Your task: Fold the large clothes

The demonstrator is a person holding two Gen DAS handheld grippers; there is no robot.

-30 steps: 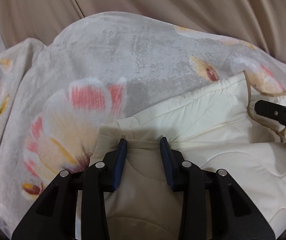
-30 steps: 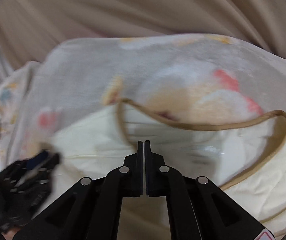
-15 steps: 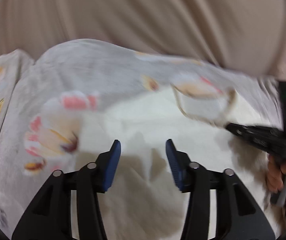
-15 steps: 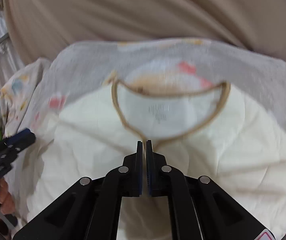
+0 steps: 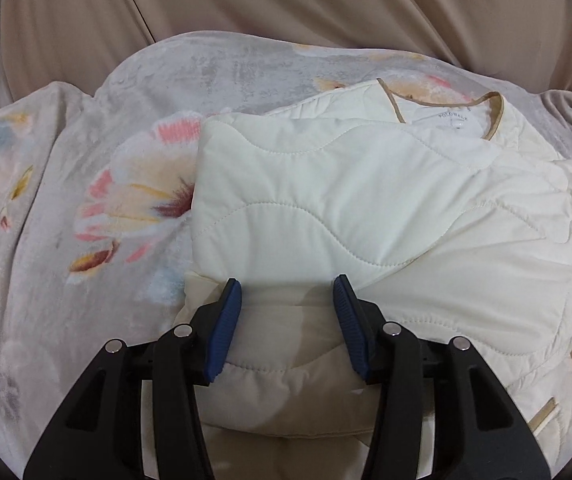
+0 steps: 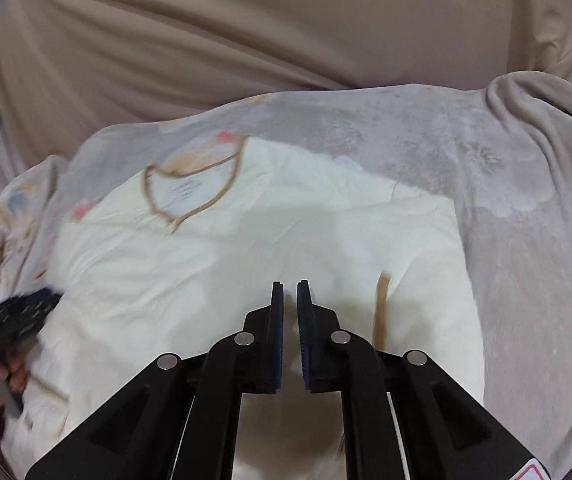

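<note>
Cream quilted fabric fills the middle of both views: the jacket lies on the floral blanket that covers the bed, with a beige curtain hanging behind it. We take the jacket's tan-trimmed neckline as our landmark. It sits at the far end of the garment, label up, which tells us the jacket lies flat with its inside facing us at the collar.

On the near side of the neckline, one quilted panel is laid across the body, its folded edge straight and facing the blanket's big pink flower. We judge this to be a side or sleeve section turned inward to narrow the garment.

Our left tongs stand about half open just over the near edge of that folded panel. Fabric lies under the blue pads, but they press on nothing, so the panel rests by its own weight.

Our right tongs hover over the jacket's other side, near and to the right of the neckline. The jaws are almost together and are opening, with nothing between them. A tan trim strip runs just beside them, a likely edge to take for the matching fold. The view is blurred, so fine contact cannot be told.
</note>
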